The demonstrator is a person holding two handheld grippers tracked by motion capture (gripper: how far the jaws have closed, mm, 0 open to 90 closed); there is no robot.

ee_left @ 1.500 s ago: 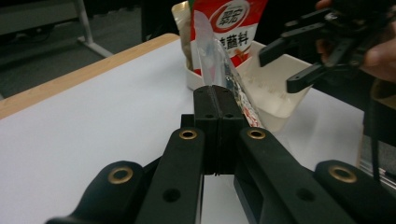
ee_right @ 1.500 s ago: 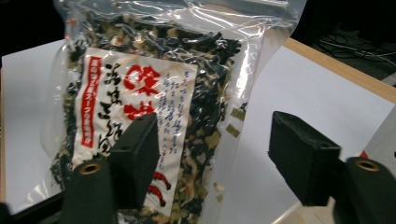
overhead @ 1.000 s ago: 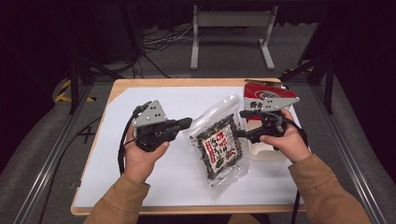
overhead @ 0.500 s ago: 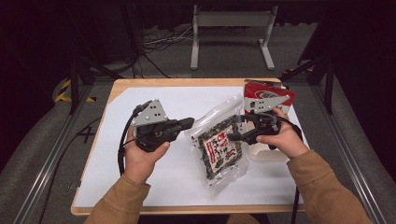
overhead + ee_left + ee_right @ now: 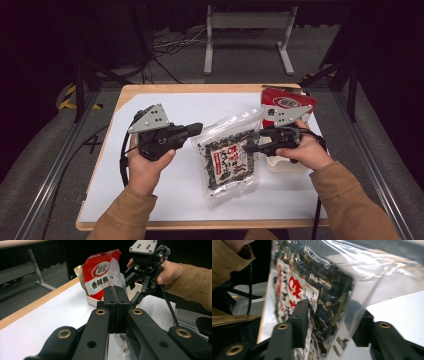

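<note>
Closing, right gripper (image 5: 250,148) jaws now straddle the seaweed bag (image 5: 227,157).

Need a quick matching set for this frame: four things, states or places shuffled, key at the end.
1. left hand-held gripper
2. right hand-held gripper
3. clear seaweed bag
4. red pouch

A. stands in the white tray at the table's far right
B. jaws shut on the bag's left edge
C. lies mid-table between both hands
D. jaws astride the bag's right edge, just been closing

Pairs: 1-B, 2-D, 3-C, 4-A
</note>
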